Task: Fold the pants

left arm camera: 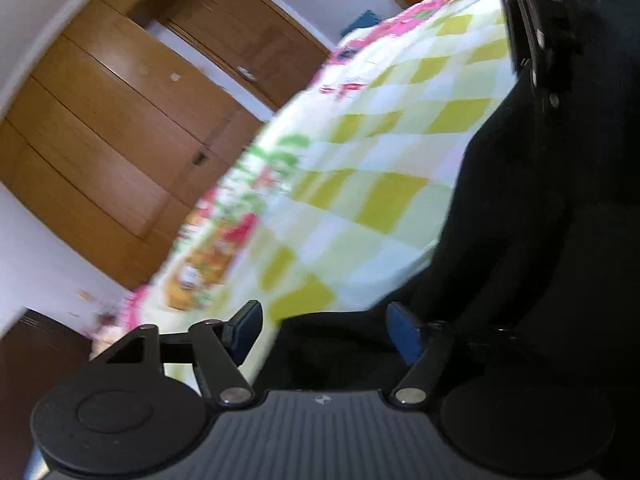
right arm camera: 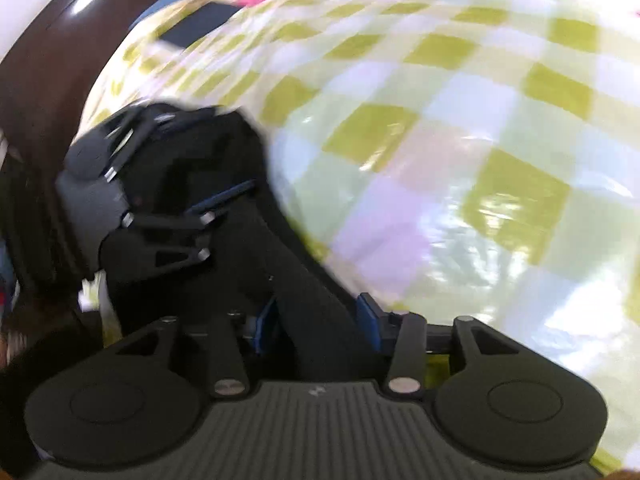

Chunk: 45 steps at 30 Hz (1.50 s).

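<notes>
The black pants [right arm camera: 240, 240] lie bunched on a green-and-white checked bedspread [right arm camera: 460, 128]. My right gripper [right arm camera: 318, 322] is shut on a thick band of the black cloth that fills the gap between its blue pads. In the left wrist view the pants [left arm camera: 520, 220] hang as a dark mass on the right and spread low between my fingers. My left gripper [left arm camera: 326, 328] is open wide: its left pad [left arm camera: 248, 326] stands over the bedspread, its right pad [left arm camera: 404, 332] is against the cloth. The right wrist view shows the left gripper [right arm camera: 196, 160] at the pants' far end.
Wooden wardrobe doors [left arm camera: 120, 120] stand beyond the bed's floral border [left arm camera: 224, 216]. The right gripper's black housing [left arm camera: 536, 32] hangs at the upper right. A dark wooden bed frame [right arm camera: 48, 60] runs along the left, and a flat dark object [right arm camera: 196, 24] lies on the bedspread.
</notes>
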Each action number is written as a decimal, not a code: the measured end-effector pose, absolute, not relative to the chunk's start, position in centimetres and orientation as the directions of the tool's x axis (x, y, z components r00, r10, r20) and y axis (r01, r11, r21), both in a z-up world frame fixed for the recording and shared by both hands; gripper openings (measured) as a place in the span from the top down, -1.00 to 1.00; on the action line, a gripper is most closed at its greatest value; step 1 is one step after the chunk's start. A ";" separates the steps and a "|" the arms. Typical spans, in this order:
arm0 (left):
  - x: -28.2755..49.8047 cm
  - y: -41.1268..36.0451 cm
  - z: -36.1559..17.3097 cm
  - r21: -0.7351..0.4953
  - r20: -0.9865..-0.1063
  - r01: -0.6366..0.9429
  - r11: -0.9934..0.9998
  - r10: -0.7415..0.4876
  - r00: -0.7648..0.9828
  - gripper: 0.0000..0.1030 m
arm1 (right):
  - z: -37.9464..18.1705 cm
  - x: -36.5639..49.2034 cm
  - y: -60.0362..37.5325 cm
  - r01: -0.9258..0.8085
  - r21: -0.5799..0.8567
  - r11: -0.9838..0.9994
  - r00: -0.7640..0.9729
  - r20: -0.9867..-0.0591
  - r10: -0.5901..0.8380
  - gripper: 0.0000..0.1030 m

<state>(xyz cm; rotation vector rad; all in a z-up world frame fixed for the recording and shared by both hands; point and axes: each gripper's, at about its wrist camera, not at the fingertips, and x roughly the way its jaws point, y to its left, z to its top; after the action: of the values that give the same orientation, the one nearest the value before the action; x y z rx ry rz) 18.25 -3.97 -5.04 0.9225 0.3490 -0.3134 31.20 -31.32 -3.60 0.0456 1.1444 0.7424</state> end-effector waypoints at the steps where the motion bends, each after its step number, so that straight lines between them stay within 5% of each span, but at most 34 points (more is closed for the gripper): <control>1: 18.5 -3.7 -5.0 0.734 -0.393 0.362 0.575 -0.075 0.916 -0.70 | -3.4 31.0 -31.7 -0.505 0.352 0.788 0.252 -0.813 0.525 0.07; 10: 19.3 -0.1 -6.0 0.855 -0.234 0.124 0.504 0.162 0.959 -0.82 | -1.7 28.8 -33.9 -0.307 -0.008 0.952 0.571 -0.802 0.178 -0.06; 15: 16.1 2.6 -4.5 0.812 -0.287 0.137 0.567 0.183 0.940 -0.81 | -0.7 23.5 -32.0 -0.396 0.181 0.900 0.513 -0.770 0.381 -0.05; 20: 9.9 2.5 -4.0 0.808 -0.332 0.227 0.544 0.101 0.938 -0.81 | -1.6 16.2 -25.8 -0.613 0.180 0.770 0.387 -0.780 0.491 -0.03; 31: 3.1 3.4 -4.4 0.812 -0.370 0.325 0.485 -0.003 0.929 -0.69 | -3.3 12.6 -17.4 -0.751 -0.139 0.646 0.476 -0.791 0.383 -0.01; 33: 2.5 3.7 -4.4 0.801 -0.372 0.323 0.504 -0.003 0.928 -0.69 | -3.2 13.2 -17.3 -0.739 -0.125 0.662 0.466 -0.805 0.368 0.15; 37: 2.6 3.5 -5.2 0.793 -0.380 0.323 0.517 0.004 0.925 -0.52 | -2.4 13.7 -17.3 -0.674 -0.033 0.738 0.446 -0.814 0.372 0.78; 45: -0.2 2.4 -3.7 0.774 -0.349 0.373 0.511 -0.147 0.925 -0.44 | 0.4 12.7 -17.8 -0.653 0.019 0.757 0.433 -0.811 0.393 0.86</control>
<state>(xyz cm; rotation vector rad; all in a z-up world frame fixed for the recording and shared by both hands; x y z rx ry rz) -0.17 2.38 -3.65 0.9879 0.2521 -0.3171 12.75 -17.83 0.35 -0.3198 0.9111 0.6656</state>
